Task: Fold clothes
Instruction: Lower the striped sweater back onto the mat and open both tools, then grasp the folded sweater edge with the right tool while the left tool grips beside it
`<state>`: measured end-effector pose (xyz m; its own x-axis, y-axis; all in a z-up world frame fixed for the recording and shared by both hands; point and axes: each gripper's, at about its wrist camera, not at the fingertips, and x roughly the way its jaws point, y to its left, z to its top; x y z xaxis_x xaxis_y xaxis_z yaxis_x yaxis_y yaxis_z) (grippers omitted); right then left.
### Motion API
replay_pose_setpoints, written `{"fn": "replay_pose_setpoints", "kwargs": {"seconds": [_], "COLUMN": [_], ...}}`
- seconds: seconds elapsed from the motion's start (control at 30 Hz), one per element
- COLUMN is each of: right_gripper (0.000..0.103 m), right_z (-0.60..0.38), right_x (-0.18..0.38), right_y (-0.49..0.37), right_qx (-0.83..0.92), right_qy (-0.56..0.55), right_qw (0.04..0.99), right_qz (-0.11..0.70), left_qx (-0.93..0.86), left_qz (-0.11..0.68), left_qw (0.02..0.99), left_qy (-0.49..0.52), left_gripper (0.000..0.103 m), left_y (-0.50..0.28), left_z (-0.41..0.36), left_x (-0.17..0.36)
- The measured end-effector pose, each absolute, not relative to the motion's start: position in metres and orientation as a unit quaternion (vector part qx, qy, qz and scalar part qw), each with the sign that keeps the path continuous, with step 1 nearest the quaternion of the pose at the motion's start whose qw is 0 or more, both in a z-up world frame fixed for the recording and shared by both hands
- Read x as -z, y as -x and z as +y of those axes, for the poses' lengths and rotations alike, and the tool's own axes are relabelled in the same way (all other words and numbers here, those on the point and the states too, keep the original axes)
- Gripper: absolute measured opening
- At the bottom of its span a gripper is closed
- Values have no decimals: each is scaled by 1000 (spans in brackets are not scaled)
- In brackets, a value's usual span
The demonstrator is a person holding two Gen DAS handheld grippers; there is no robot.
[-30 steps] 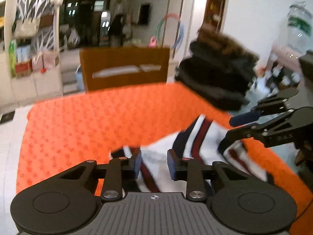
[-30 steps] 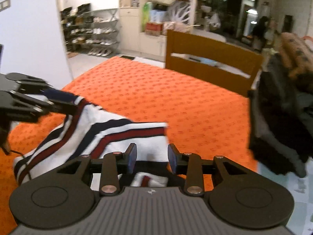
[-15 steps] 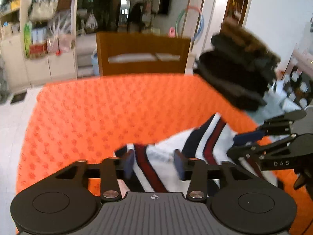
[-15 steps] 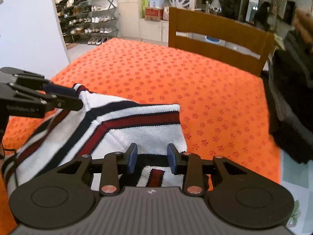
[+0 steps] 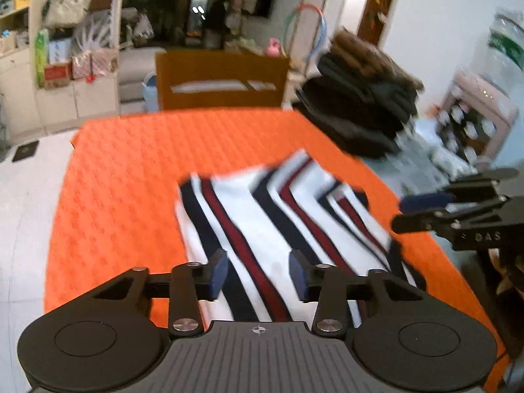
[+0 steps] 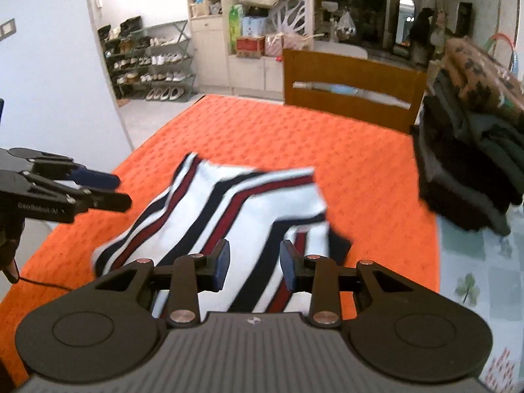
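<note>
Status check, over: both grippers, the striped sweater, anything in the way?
Left gripper open, right gripper open, both empty. Striped sweater folded on orange cloth. Dark clothes pile off to the right, not blocking.

White lettering "DAS" stands on the side of the black two-finger right gripper (image 5: 422, 211), behind its fingers. Pale lettering that starts "GeoRobot", its ending unreadable, stands on the side of the black two-finger left gripper (image 6: 108, 191), behind its fingers.

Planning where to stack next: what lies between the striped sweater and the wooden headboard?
Only bare orange bedspread between the striped sweater and the wooden headboard, clearest in the right wrist view.
</note>
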<state>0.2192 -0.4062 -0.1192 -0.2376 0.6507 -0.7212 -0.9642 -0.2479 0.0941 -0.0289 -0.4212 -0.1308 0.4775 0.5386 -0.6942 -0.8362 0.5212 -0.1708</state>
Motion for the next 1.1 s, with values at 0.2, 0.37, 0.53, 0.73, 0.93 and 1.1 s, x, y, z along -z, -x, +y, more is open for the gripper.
{"fn": "replay_pose_setpoints", "kwargs": {"seconds": [0.2,0.37,0.53,0.73,0.93,1.1], "right_gripper": [39,39,42,59,71,72], "right_z": [-426,-428,-440,-465,-475,-479], "right_x": [158,185,163,143,147,161], "right_y": [-193,-187,-182,-150,-105,-66], "right_qx": [-722,-714,-731,-782,-811,-817], "right_qy": [323,340,340,378,422,457], "right_qw": [544,541,537,474,403,351], "right_qz": [280,287,246,142,46,-17], "left_qx": [-410,-411,-416,-429,-447,-453], "left_qz": [339,316,284,241,200,153], "left_qw": [799,796,795,766,727,692], "left_qy": [279,312,338,415,482,541], "left_gripper": [40,41,49,64,68,70], "left_y": [19,26,49,80,105,123], "left_z": [-435,-427,-430,-435,-446,-452], "left_x": [166,172,153,146,148,153]}}
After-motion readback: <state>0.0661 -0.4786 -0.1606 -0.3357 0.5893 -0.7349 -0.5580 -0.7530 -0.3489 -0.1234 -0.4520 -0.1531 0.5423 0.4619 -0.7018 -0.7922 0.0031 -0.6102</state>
